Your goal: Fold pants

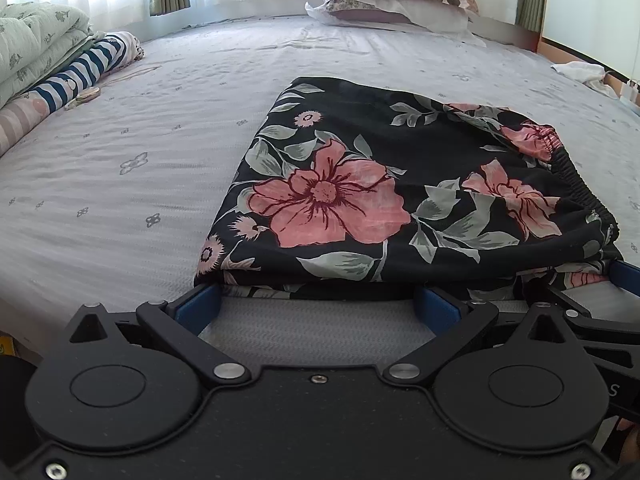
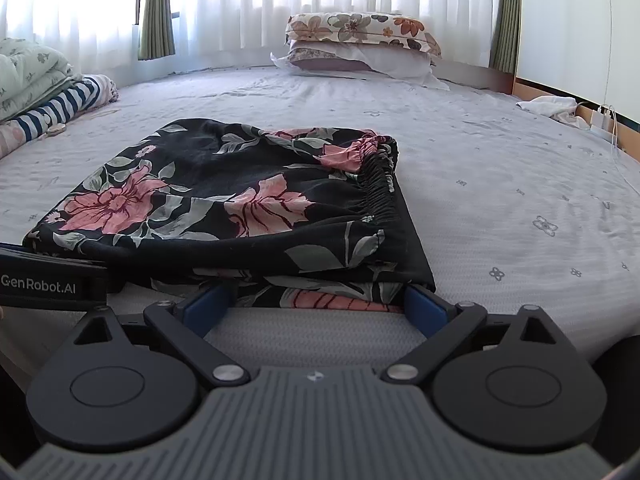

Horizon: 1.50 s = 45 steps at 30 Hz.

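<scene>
Folded floral pants lie on the bed, just ahead of both tools. Left tool and right tool both gape wide, blue fingertips at the pants' near edge, gripping nothing. Stacked pillows sit far ahead.
</scene>
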Tool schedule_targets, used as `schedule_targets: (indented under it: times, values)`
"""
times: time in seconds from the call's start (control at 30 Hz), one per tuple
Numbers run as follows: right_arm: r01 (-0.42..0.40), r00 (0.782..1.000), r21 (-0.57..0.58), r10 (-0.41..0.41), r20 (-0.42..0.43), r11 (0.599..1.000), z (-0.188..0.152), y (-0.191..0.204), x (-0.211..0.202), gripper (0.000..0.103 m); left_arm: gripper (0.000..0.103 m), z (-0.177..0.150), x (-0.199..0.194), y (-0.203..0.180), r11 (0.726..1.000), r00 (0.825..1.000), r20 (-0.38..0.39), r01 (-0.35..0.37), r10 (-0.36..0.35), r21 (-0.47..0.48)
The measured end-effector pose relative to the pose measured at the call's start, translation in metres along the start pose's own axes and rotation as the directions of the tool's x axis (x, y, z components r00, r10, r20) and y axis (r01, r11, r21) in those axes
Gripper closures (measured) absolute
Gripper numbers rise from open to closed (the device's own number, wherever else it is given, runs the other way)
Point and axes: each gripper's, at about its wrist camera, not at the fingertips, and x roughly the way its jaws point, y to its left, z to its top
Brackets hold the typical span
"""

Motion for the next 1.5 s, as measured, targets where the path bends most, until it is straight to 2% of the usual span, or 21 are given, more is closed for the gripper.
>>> schedule_targets:
  times: [0.67,1.5]
  values:
    - [0.001,1.0,-0.013,-0.001,-0.008,1.0,0.0005,0.0017,0.0018,0.0,0.0,0.0034,0.0037,0.0047,1.0,0.999,-0.029,0.02,-0.021,-0.02]
    - [0.001,1.0,-0.017,-0.001,-0.007,1.0,-0.0002,0.0023,0.0025,0.0,0.0,0.0007,0.0021,0.0029,1.0,1.0,-0.02,0.019,-0.019,-0.013]
